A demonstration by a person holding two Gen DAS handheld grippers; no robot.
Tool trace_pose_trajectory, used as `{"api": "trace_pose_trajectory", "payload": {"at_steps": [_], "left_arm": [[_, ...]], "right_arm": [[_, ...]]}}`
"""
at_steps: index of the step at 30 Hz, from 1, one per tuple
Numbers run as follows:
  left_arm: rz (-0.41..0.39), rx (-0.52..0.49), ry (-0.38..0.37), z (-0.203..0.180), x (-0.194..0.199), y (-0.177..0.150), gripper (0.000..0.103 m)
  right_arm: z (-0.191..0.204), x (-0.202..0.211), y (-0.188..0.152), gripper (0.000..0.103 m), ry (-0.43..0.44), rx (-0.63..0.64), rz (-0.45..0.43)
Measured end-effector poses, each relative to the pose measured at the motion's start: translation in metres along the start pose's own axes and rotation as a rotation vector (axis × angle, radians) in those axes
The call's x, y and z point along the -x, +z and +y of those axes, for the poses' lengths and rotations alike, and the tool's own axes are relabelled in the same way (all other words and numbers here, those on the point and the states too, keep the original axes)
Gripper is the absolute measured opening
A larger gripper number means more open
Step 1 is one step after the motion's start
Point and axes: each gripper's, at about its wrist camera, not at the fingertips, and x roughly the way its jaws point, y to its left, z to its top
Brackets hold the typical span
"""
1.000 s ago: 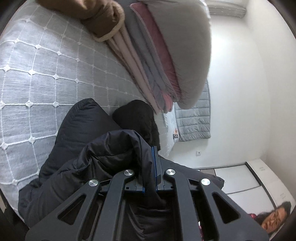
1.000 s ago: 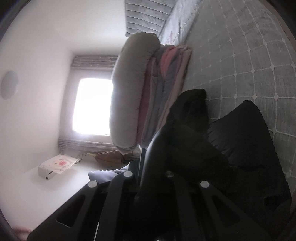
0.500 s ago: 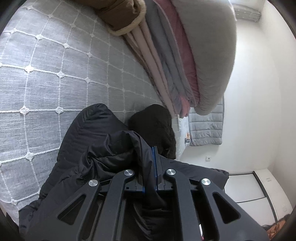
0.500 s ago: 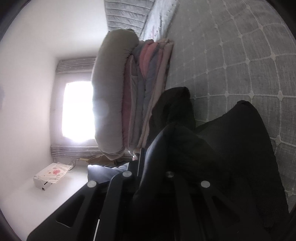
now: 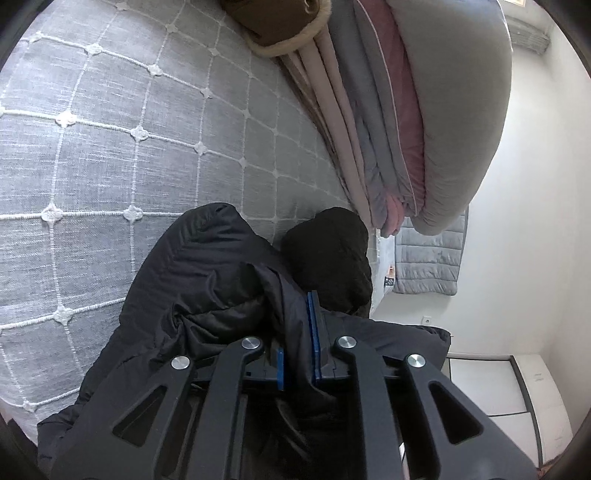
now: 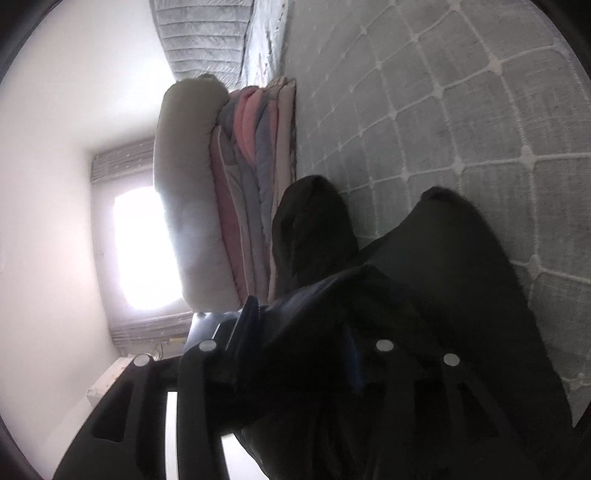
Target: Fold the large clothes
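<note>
Left hand-held gripper [image 5: 299, 332]: its blue pads are standing a narrow gap apart and have just been opening, with a fold of the black jacket [image 5: 207, 280] lying between them; whether the pads are pressing on the cloth cannot be told.
Right hand-held gripper [image 6: 299, 332]: its jaws have just been opening and are now spread, the jacket [image 6: 443, 295] draping over and between them in a dark, dim view.
Jacket: it is lying bunched on the near edge of the bed [image 5: 110, 147], one puffy rounded part resting on the cover and part of it hanging over the edge of the bed towards the floor.
Dark bundle [image 5: 328, 258]: a second black, knobbly lump is sitting just beside the jacket, touching the foot of the stack.
Bed: a grey cover with a white stitched grid is stretching away beyond the jacket.
Stack of folded bedding [image 5: 388, 129]: pink, grey and beige layers are piled on the bed, a thick grey quilt on top.
Brown garment [image 5: 284, 29]: it is lying next to the stack, at the far end of the bed.
Window [image 6: 140, 251]: it is glaring bright on the far wall.
</note>
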Motion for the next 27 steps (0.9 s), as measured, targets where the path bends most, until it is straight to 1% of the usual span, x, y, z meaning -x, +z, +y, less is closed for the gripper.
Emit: {"api": "trace_pose_trajectory", "payload": {"at_steps": [2,5,8,10,13,15,16,18,20,21,23,24,27], "left_arm": [[0.001,0.008,0.007,-0.001,-0.001,0.004,0.011],[-0.010,0.046,0.005,-0.001,-0.001,0.012,0.013],[-0.033,0.076,-0.021,-0.002,0.007,0.015,0.017],[-0.039,0.087,-0.052,-0.002,0.015,0.017,0.020],[-0.100,0.093,-0.056,0.000,0.033,0.019,0.022],[-0.125,0.110,-0.092,0.003,0.044,0.020,0.024],[-0.142,0.116,-0.094,0.004,0.049,0.021,0.024],[-0.198,0.143,-0.110,0.007,0.063,0.023,0.034],[-0.252,0.153,-0.091,0.009,0.078,0.024,0.042],[-0.271,0.142,-0.085,0.007,0.086,0.023,0.043],[-0.282,0.095,-0.065,-0.002,0.095,0.018,0.043],[-0.281,0.064,-0.056,-0.008,0.098,0.014,0.043],[-0.218,-0.067,-0.032,-0.039,0.092,-0.007,0.043]], "right_arm": [[-0.001,0.002,0.001,0.043,-0.019,-0.001,-0.008],[-0.001,0.001,0.003,0.043,-0.044,-0.007,-0.016],[0.000,0.001,0.002,0.043,-0.066,-0.003,-0.028],[0.002,0.001,0.002,0.044,-0.072,0.004,-0.033],[0.001,0.003,0.001,0.045,-0.070,0.002,-0.036],[0.001,0.004,0.001,0.048,-0.064,-0.004,-0.040],[0.003,0.007,0.001,0.050,-0.057,-0.005,-0.046],[0.006,0.012,0.001,0.053,-0.050,-0.007,-0.060],[0.011,0.019,0.000,0.055,-0.051,-0.003,-0.082],[0.015,0.022,-0.002,0.055,-0.054,0.011,-0.090],[0.022,0.028,-0.005,0.057,-0.051,0.037,-0.109],[0.026,0.033,-0.006,0.057,-0.041,0.044,-0.133],[0.035,0.047,-0.009,0.060,-0.023,0.050,-0.191]]}}
